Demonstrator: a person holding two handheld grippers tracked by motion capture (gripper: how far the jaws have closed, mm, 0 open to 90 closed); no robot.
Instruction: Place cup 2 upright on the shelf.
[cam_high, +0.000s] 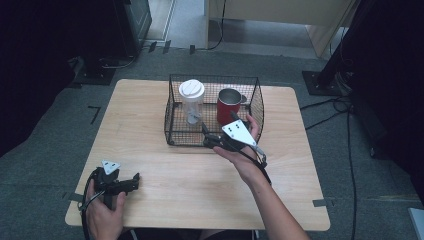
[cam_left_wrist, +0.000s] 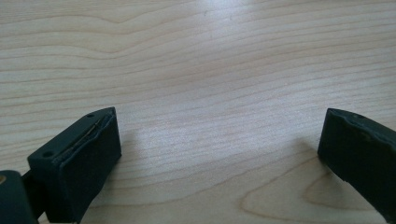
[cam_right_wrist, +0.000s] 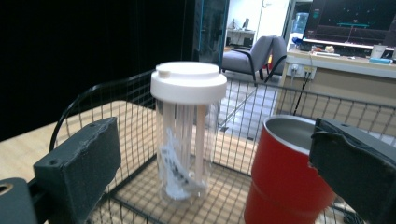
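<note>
The right gripper (cam_high: 212, 137) is hovering at the near wall of the black wire basket (cam_high: 175, 131), jaws spread wide and holding nothing, facing the clear plastic tumbler with a white lid (cam_right_wrist: 187, 133) and the red metal mug (cam_right_wrist: 285, 179) standing inside. The left gripper (cam_high: 131, 181) is resting wide open and empty on the pale wooden table (cam_left_wrist: 210, 70).

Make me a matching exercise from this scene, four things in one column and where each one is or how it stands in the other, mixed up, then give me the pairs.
Things:
1. clear bottle
2. red mug
3. left gripper
4. right gripper

Places or states:
A. right side of the wire basket
B. open, low over bare table at the near left
C. left side of the basket, white lid on
D. open, at the basket's near rim

Pairs: 1-C, 2-A, 3-B, 4-D
</note>
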